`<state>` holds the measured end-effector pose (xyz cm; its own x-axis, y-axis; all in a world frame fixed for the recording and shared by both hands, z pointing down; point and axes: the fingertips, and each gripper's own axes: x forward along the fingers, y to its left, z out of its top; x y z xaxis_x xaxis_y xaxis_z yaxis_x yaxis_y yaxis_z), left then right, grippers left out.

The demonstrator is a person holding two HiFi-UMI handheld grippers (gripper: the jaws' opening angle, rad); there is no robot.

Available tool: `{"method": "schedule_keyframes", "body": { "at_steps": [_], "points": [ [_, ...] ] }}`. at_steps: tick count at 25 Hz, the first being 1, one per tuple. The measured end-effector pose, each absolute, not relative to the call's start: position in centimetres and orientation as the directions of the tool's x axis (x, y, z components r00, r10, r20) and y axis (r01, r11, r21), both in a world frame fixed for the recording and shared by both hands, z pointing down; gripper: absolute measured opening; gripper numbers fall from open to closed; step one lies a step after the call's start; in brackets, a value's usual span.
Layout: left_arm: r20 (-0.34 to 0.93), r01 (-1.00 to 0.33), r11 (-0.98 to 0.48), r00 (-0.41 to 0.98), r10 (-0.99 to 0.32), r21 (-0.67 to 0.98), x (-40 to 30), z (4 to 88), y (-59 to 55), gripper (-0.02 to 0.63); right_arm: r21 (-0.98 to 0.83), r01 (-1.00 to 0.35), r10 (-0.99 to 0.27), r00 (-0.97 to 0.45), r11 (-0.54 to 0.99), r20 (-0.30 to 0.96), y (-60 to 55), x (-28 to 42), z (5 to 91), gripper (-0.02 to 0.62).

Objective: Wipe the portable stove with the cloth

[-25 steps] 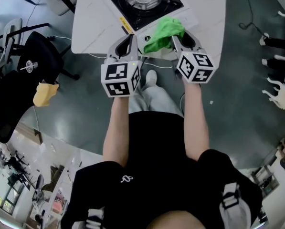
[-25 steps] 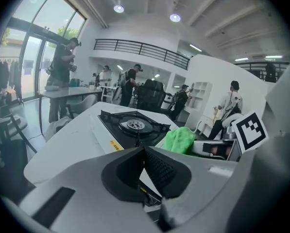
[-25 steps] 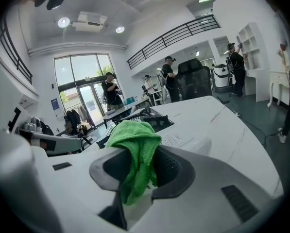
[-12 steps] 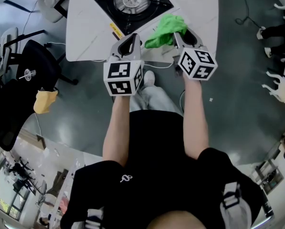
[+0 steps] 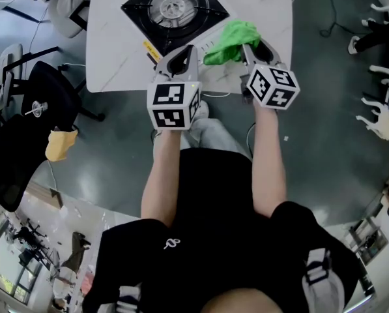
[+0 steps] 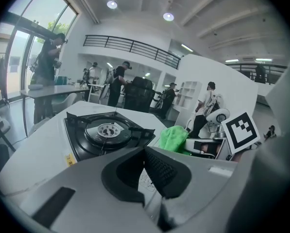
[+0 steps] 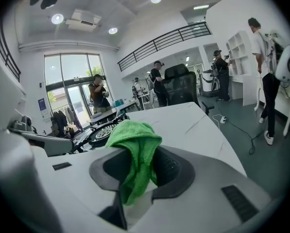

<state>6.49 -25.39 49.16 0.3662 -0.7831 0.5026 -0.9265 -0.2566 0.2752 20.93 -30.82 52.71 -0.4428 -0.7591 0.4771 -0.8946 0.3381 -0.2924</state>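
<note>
A white marble-look table (image 5: 116,51) fills the far part of the head view, with the square black portable stove (image 5: 171,8) on its left half. A second ago the crumpled green cloth (image 5: 230,36) overlapped the stove's near corner; it now hangs just right of it, so wiping has not begun. Only the left gripper view shows the left gripper (image 6: 145,149) closed on nothing. The right gripper view shows the right gripper (image 7: 140,161) pinching the drooping cloth.
</note>
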Motion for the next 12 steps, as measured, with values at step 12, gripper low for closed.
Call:
{"method": "schedule_keyframes", "body": {
  "at_steps": [12],
  "points": [
    [0.486, -0.899, -0.319, 0.431, -0.76, 0.299, 4.0, 48.1, -28.4, 0.0, -0.146, -0.976, -0.816, -0.216, 0.163, 0.535, -34.1, 22.9, 51.3, 0.098]
  ]
}}
